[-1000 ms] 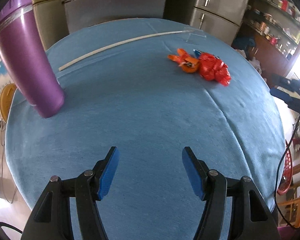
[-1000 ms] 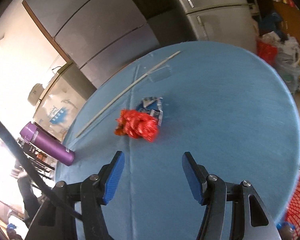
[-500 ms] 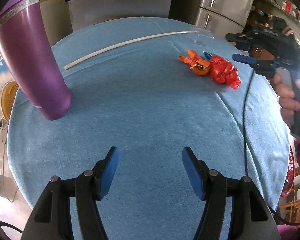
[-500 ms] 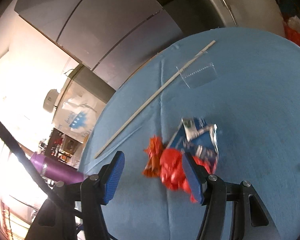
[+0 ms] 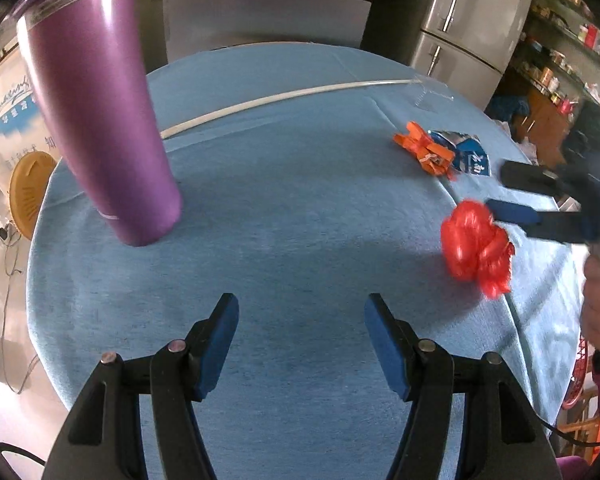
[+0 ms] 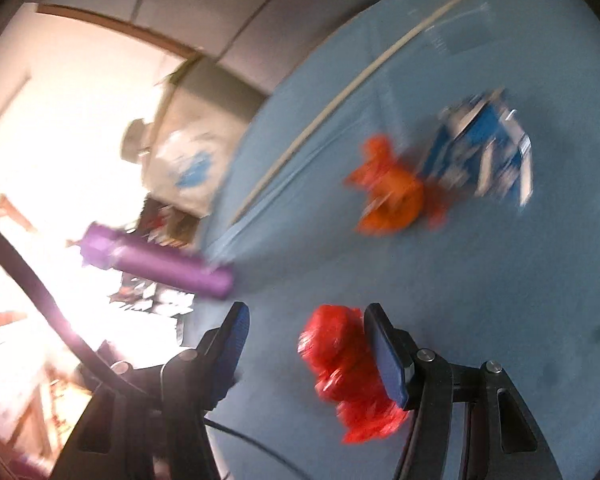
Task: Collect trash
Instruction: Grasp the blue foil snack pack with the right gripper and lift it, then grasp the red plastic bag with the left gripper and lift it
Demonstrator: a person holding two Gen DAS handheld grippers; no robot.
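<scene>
While the 2 blue pads of the right gripper (image 6: 306, 354) stand apart, the crumpled red plastic bag (image 6: 346, 364) lies between them, pressed against the pad at 3 o'clock and clear of the pad at 9 o'clock, so the jaws are not clamped on it. From the left wrist camera the same bag (image 5: 476, 246) sits at the tip of that gripper (image 5: 512, 196), which reaches in from 3 o'clock with a person's hand (image 5: 598, 304) on its handle; whether the bag touches the cloth or is lifted off it cannot be told, as both views are smeared there.

Beyond the fingers in the right view, toward 1 o'clock, an orange wrapper (image 6: 392, 196) lies just beside a blue and silver packet (image 6: 488, 152), both on the blue tablecloth (image 6: 520, 280). A long white strip (image 6: 340, 96) runs across the cloth toward 12 o'clock, and a purple tumbler (image 6: 160, 260) stands near the edge at 9 o'clock.

The left gripper (image 5: 302, 346) hangs over bare cloth with its pads well apart and nothing between them. Outward from it, the tumbler (image 5: 100, 120) rises at 11 o'clock, the wrapper (image 5: 424, 152) and packet (image 5: 470, 156) lie at 2 o'clock, and the strip (image 5: 284, 98) crosses the far side.
</scene>
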